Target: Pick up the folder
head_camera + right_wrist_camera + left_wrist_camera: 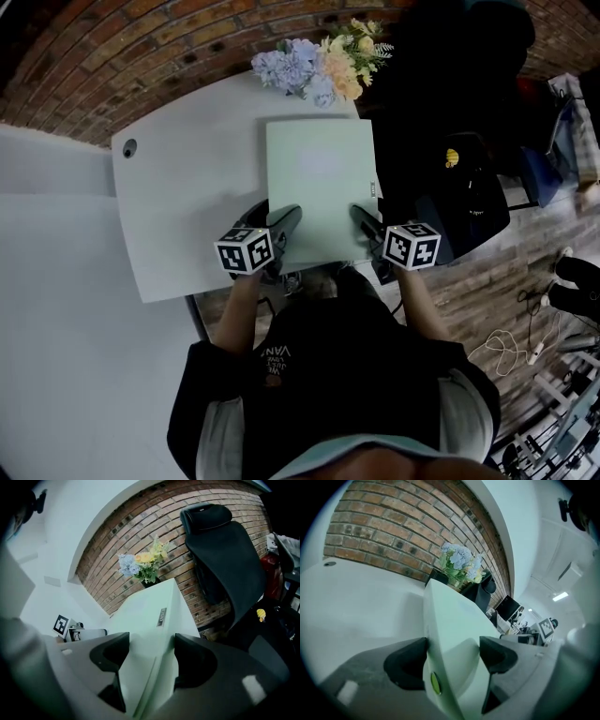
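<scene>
On my left, the left claw [452, 656] is closed on the near left corner of the folder [319, 183], with both pads pressed against it. The pale green folder lies over the white tabletop [178, 206], its near edge at the tabletop's front. On my right, the right claw [146, 657] pinches the near right corner the same way. I judge the folder light and fairly stiff, with a smooth cover that may slip. Holding both near corners looks right, provided I lift evenly.

Brick wall [112, 56] behind white table [183, 220]; black chair [225, 559] beside it.
</scene>
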